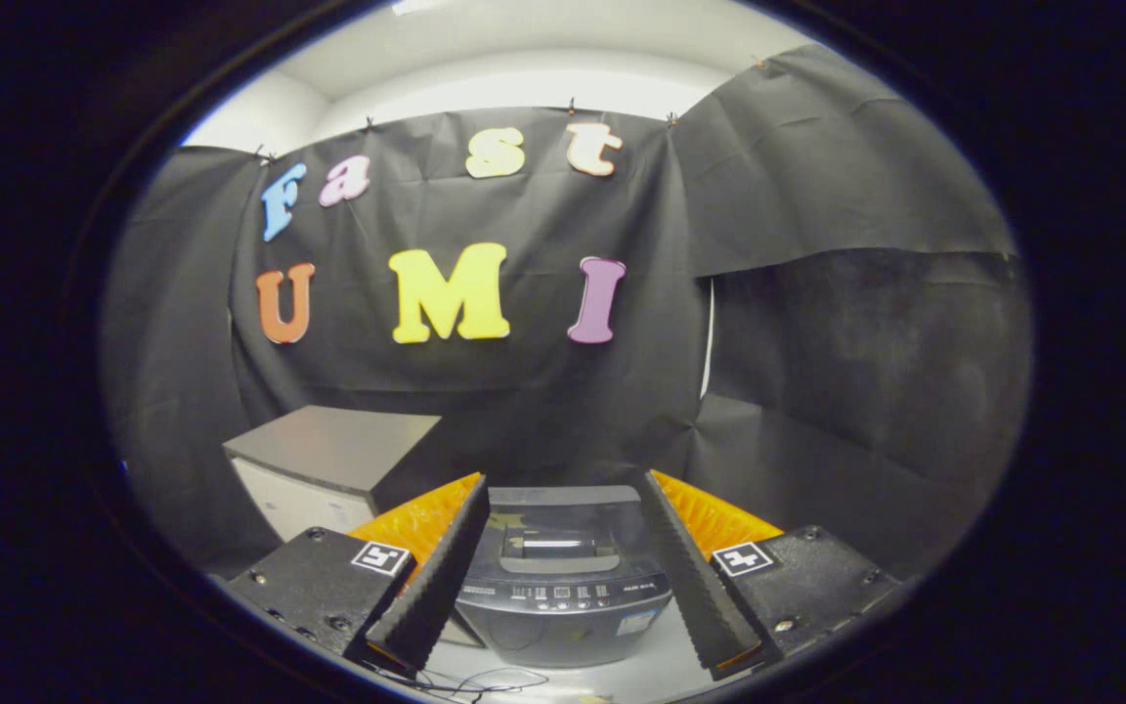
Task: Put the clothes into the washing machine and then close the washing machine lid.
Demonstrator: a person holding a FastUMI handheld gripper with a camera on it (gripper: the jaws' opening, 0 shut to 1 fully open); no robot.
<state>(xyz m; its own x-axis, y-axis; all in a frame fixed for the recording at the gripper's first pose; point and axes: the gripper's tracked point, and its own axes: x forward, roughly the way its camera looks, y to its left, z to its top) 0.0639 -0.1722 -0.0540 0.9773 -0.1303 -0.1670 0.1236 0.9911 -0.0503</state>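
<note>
A small dark grey top-loading washing machine (563,587) stands on a white surface, framed between my two fingers and a little beyond them. Its lid looks down, with a button panel along the near edge. My gripper (563,489) is open, the two black ribbed pads (441,577) spread wide with nothing between them. No clothes can be made out from here.
A grey-topped white cabinet (328,460) stands behind and to the left of the washing machine. Black cloth walls close in the booth at the back and on the right. A thin dark cable (470,682) lies on the white surface near my left finger.
</note>
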